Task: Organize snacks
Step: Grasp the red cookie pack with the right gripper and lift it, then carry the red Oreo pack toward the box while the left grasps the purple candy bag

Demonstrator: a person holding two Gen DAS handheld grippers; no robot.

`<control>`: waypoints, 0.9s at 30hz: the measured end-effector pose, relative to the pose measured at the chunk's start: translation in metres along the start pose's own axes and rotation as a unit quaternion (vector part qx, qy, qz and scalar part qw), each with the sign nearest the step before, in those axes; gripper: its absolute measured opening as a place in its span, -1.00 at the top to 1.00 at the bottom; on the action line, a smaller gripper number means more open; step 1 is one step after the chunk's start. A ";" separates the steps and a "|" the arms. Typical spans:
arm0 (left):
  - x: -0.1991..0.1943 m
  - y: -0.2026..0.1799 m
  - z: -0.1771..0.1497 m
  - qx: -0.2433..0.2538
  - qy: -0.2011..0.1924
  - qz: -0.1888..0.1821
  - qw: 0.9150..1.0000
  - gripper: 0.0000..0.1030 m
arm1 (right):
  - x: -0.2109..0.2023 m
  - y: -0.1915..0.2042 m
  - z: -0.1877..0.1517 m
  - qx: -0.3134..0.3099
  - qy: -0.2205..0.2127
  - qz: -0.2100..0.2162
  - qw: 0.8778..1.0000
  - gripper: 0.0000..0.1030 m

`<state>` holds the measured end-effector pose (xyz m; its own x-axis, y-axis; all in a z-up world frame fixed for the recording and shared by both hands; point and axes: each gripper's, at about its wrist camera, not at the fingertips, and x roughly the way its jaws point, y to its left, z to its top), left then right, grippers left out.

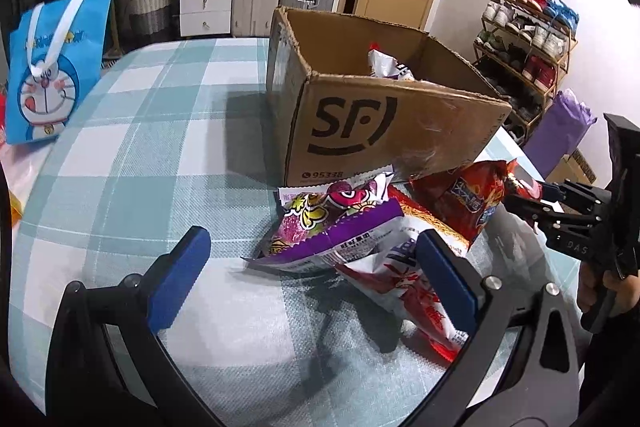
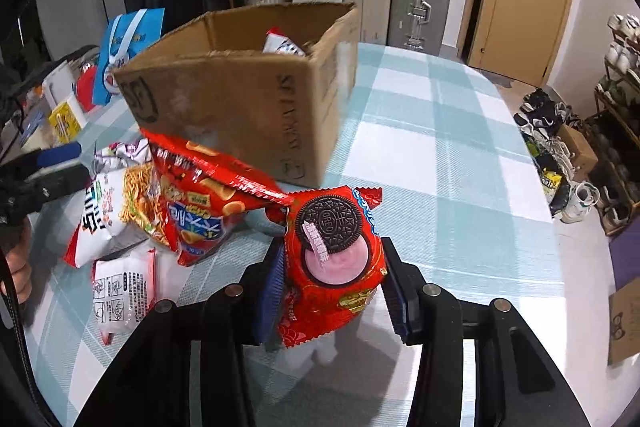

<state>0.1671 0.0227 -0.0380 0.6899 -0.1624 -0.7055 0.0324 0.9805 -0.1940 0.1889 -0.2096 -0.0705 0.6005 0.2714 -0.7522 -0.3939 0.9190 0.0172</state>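
In the right tool (image 2: 332, 279) — a crinkled red Oreo packet (image 2: 334, 267).

You can read "SF" in a large black logo on the cardboard box (image 1: 384, 131), with "95338" printed below it near the bottom edge. The red cookie packet (image 2: 334, 263) shows "OREO" embossed on the pictured biscuit. The right tongs' (image 1: 532, 205) black body carries the letters "DAS".

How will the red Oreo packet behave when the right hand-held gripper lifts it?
The red Oreo packet probably feels light and somewhat floppy: thin crinkled film. Its glossy surface may slip between the right hand-held gripper pads, and the biscuits inside could crack.
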 end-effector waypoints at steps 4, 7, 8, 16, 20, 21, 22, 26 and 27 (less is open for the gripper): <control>0.005 0.008 0.003 -0.032 0.001 -0.015 0.999 -0.99 | -0.008 -0.003 0.001 0.001 -0.009 -0.005 1.000 0.11; 0.009 0.010 0.004 -0.039 0.000 -0.016 0.999 -0.99 | -0.014 -0.005 0.002 0.006 -0.016 -0.003 1.000 0.11; 0.011 0.009 0.004 -0.036 0.001 -0.017 0.999 -0.99 | -0.017 -0.007 0.002 0.006 -0.018 -0.004 1.000 0.11; 0.020 0.015 0.009 -0.044 0.008 -0.019 0.999 -0.99 | -0.031 -0.008 0.007 0.014 -0.036 -0.006 0.999 0.11; 0.030 0.020 0.008 -0.050 0.027 -0.026 0.998 -0.82 | -0.036 -0.008 0.009 0.016 -0.044 -0.003 0.999 0.11; 0.032 0.020 0.007 -0.050 0.032 -0.029 0.998 -0.71 | -0.036 -0.008 0.009 0.016 -0.044 -0.003 0.999 0.11; 0.036 0.021 0.007 -0.052 0.039 -0.033 0.997 -0.62 | -0.036 -0.007 0.009 0.015 -0.045 -0.001 0.999 0.11; 0.043 0.025 0.004 -0.068 0.047 -0.051 0.995 -0.42 | -0.037 -0.002 0.009 0.008 -0.049 0.004 0.999 0.11; 0.044 0.024 0.004 -0.066 0.047 -0.052 0.995 -0.40 | -0.037 0.000 0.008 0.006 -0.048 0.005 0.999 0.11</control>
<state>0.2009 0.0399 -0.0710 0.6171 -0.2772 -0.7365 0.0006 0.9361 -0.3518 0.1725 -0.2173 -0.0372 0.6609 0.3067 -0.6849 -0.3924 0.9192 0.0331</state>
